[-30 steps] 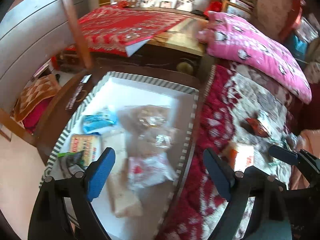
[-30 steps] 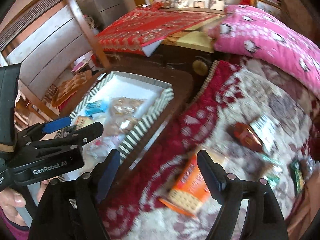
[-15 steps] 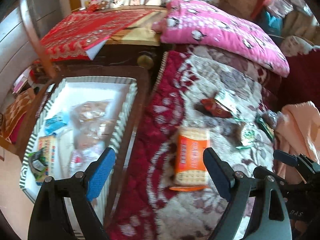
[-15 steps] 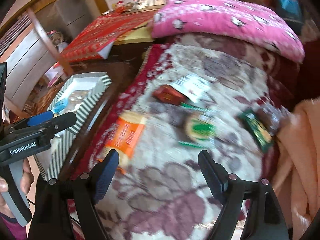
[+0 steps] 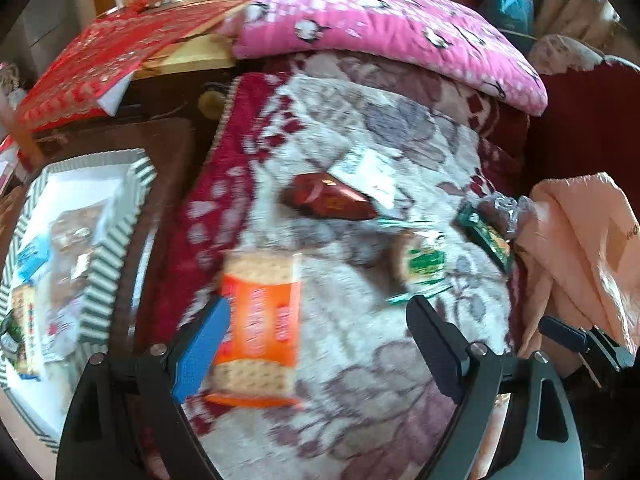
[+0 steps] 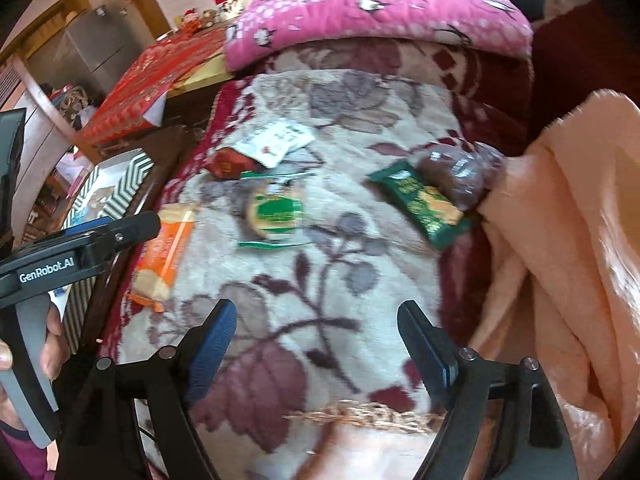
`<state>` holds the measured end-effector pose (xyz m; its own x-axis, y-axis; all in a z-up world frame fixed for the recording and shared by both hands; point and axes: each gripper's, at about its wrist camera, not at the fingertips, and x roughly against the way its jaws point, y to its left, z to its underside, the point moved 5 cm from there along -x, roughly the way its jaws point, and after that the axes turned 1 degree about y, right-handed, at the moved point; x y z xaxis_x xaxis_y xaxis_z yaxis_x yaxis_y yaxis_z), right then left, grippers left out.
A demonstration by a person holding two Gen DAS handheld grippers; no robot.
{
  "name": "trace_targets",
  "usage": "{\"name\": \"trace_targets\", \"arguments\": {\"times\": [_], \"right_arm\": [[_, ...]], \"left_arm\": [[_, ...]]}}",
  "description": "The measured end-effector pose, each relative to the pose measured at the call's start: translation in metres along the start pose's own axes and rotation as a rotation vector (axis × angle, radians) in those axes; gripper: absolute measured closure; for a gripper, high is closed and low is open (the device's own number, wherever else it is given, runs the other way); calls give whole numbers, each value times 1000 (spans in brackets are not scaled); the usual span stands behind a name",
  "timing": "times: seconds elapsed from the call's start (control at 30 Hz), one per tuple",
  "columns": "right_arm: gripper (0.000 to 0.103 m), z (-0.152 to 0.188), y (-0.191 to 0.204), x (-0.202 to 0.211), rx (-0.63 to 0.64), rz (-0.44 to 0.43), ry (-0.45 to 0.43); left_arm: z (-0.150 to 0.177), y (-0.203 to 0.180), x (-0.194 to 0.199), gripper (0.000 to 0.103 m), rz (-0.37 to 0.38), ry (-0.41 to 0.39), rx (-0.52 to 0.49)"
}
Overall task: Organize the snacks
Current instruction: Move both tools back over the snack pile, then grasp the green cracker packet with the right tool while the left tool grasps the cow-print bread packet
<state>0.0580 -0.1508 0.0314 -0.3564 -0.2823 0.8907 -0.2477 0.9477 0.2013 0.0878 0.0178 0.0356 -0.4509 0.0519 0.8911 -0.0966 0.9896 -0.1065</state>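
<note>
Loose snacks lie on a floral blanket. They are an orange cracker pack, a red-brown packet under a white packet, a round green-labelled snack, a green bar and a clear-wrapped brown snack. A green-striped tray at the left holds several packets. My left gripper is open above the blanket, its blue left pad beside the orange pack. My right gripper is open over bare blanket, below the round snack. Neither holds anything.
A pink pillow lies across the far end of the blanket. Peach cloth is bunched along the right side. The tray sits on a dark wooden surface, with a red-covered table behind it.
Both grippers have swung right, from over the striped tray to over the blanket. The tray has slid to the left edge of both views. Both pairs of jaws have stayed wide and empty.
</note>
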Motion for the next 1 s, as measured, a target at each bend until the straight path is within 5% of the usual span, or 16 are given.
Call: {"name": "trace_targets", "arguments": {"times": [0.27, 0.53, 1.0], "right_arm": [[16, -5, -39, 0, -68, 9, 1], [16, -40, -71, -19, 0, 30, -2], [16, -87, -90, -95, 128, -41, 146]], "left_arm": [[-16, -40, -40, 14, 12, 51, -16], [-22, -54, -69, 14, 10, 92, -15], [-24, -57, -84, 14, -2, 124, -10]]}}
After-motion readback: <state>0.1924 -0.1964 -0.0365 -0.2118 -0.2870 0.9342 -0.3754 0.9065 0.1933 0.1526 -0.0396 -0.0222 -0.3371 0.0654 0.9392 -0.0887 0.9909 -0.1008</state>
